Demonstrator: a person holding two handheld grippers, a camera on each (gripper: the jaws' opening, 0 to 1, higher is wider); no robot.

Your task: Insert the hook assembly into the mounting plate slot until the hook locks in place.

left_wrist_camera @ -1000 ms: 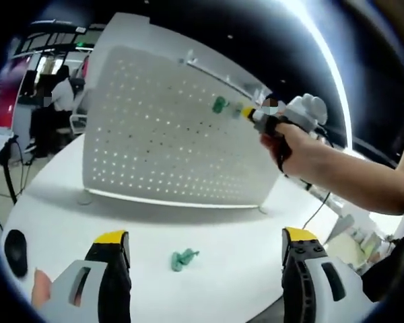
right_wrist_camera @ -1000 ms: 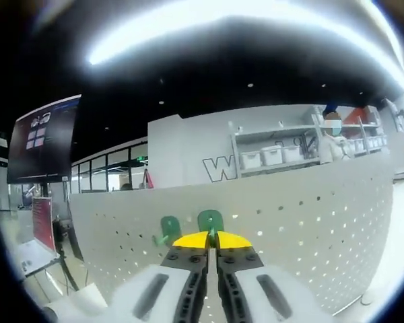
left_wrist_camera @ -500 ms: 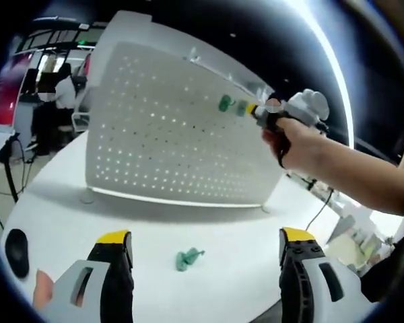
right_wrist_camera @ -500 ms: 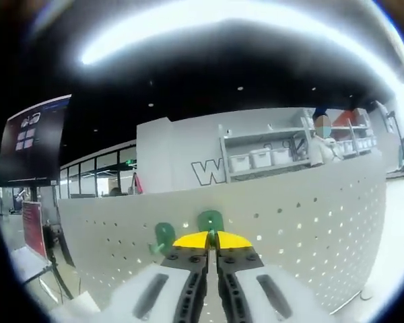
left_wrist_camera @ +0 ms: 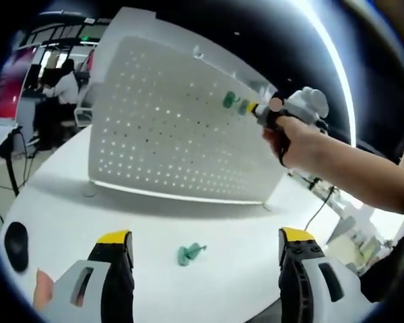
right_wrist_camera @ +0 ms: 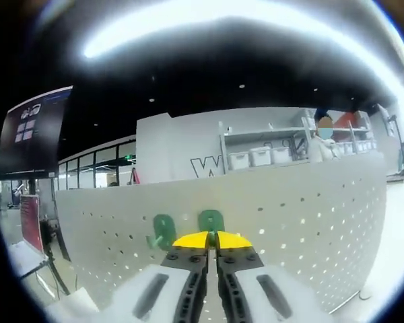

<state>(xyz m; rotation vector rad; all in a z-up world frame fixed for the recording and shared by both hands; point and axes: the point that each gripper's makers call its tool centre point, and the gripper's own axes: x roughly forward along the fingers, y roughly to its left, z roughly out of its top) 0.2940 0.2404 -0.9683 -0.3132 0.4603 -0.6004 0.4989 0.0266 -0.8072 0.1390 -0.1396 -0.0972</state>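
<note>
Up near the top edge of the pegboard [right_wrist_camera: 289, 215], the right gripper [right_wrist_camera: 211, 237] is clamped on a green hook [right_wrist_camera: 211, 220] pressed against the holes, right beside another hook [right_wrist_camera: 163, 229] already hanging there. The left gripper [left_wrist_camera: 205, 245] hangs wide open over the table [left_wrist_camera: 242, 229], with a spare hook [left_wrist_camera: 188, 254] lying between its jaws.

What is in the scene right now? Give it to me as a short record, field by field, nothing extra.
board: white pegboard, standing upright on the white table
right gripper: shut on a green hook, held against the board near its top edge
mounted hook: second green hook on the board beside the held one
spare hook: third green hook lying loose on the table in front of the board
left gripper: open, holding nothing, low over the table
</note>
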